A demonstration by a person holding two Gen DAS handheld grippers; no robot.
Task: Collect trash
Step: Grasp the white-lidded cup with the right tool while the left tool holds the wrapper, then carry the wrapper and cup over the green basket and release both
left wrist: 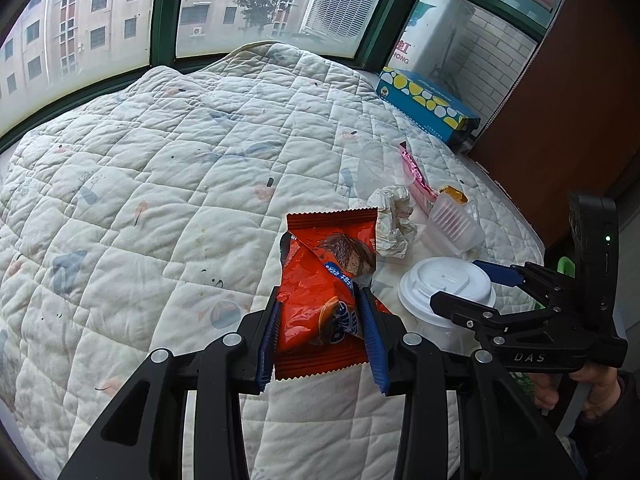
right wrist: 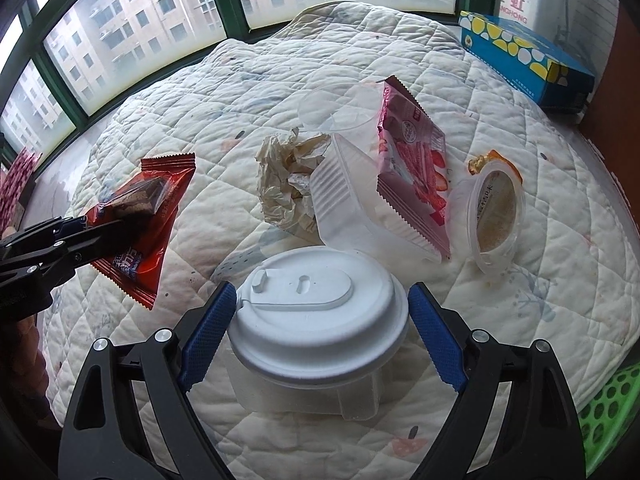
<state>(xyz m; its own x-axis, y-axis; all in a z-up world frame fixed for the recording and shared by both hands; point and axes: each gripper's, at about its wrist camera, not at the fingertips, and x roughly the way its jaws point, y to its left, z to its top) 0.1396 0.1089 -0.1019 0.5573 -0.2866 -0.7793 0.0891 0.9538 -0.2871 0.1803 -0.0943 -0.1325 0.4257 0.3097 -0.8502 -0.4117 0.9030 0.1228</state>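
A: Status? Your left gripper (left wrist: 320,334) pinches the orange snack wrapper (left wrist: 320,292), frame centre.

B: Your right gripper (right wrist: 318,334) is spread around the lidded cup (right wrist: 320,320), bottom centre, not gripping.

A: Left to collect: crumpled paper (right wrist: 280,172), pink wrapper (right wrist: 412,168), pudding cup (right wrist: 496,216), clear tray (right wrist: 344,196). Green basket (right wrist: 612,412) lower right. Early stage, I'd say.

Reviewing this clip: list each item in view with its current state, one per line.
left gripper: shut on the orange wrapper
orange wrapper: held, lifted off the quilt
right gripper: open, fingers either side of the lidded cup
lidded cup: upright, lid on
crumpled paper: balled up
clear tray: tipped, empty
pink wrapper: leaning on tray
pudding cup: on its side, opened
tissue box: closed
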